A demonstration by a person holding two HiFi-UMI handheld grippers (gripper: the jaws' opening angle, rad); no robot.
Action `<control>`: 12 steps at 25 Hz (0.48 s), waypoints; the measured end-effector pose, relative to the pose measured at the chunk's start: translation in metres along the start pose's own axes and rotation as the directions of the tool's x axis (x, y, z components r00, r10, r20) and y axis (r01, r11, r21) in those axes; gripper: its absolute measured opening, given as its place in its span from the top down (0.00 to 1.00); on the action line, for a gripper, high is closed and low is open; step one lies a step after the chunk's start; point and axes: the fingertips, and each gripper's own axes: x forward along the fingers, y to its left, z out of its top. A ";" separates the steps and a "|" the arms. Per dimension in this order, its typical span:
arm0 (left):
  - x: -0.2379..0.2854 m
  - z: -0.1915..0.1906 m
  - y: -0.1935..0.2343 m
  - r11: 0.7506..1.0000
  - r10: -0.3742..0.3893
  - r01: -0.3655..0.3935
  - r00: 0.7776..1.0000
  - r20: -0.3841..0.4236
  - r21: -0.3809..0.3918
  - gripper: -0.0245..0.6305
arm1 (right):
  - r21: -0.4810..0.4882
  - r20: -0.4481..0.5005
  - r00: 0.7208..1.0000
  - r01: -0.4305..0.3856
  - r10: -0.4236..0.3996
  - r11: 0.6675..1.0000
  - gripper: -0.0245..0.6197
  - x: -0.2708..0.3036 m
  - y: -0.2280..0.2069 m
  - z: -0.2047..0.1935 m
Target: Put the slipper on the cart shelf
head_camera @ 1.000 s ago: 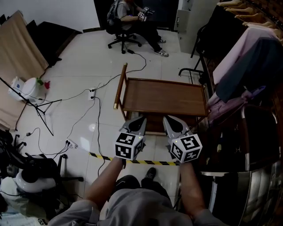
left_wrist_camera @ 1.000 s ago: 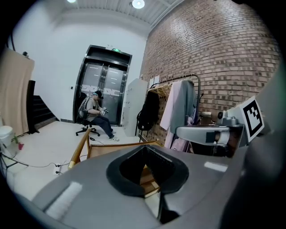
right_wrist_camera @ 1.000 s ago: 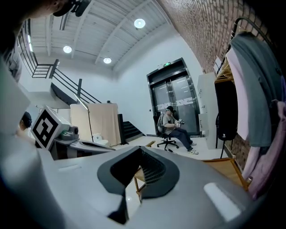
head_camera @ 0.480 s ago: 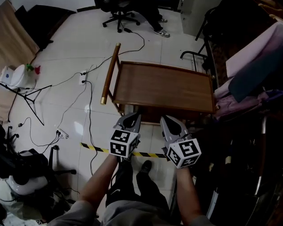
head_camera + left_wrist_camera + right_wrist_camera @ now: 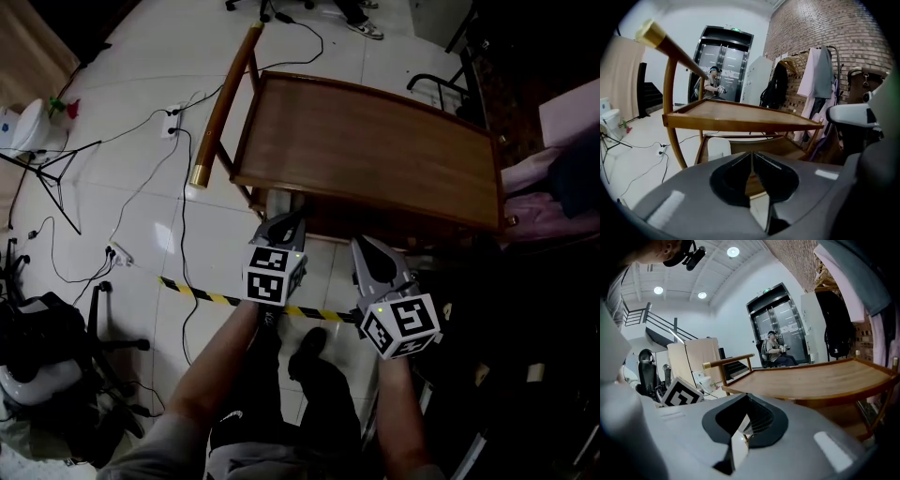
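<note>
The wooden cart [image 5: 375,141] stands in front of me, its top shelf bare. A pale flat thing, perhaps the slipper [image 5: 718,147], lies on the left end of the lower shelf [image 5: 780,146] in the left gripper view. The left gripper [image 5: 286,223] hovers at the cart's near edge, pointing at that lower shelf. Its jaws are just opening from a thin slit, and nothing is between them [image 5: 752,153]. My right gripper [image 5: 368,246] is beside it, a little nearer to me. It is shut and empty [image 5: 748,399], level with the top shelf [image 5: 820,378].
Yellow-black tape [image 5: 216,297] crosses the floor under the grippers. Cables [image 5: 178,169] and a tripod [image 5: 47,178] lie on the left. Hanging clothes [image 5: 562,159] crowd the cart's right end. The cart's handle bar [image 5: 223,103] juts out on the left. A seated person [image 5: 711,84] is far behind.
The view has tipped down and moved closer, so the cart looks larger and nearer. Both grippers have come up to its near edge.
</note>
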 end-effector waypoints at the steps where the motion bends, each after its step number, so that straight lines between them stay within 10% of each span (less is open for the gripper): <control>1: 0.009 -0.006 0.006 1.000 0.009 -0.009 1.000 0.001 -0.004 0.92 | 0.002 -0.005 1.000 0.002 -0.002 1.000 0.96 0.005 -0.002 -0.009; 12: 0.102 -0.055 0.072 0.993 0.114 -0.114 0.992 -0.056 -0.003 0.67 | 0.006 -0.021 0.999 0.049 -0.049 0.999 0.96 0.037 -0.025 -0.059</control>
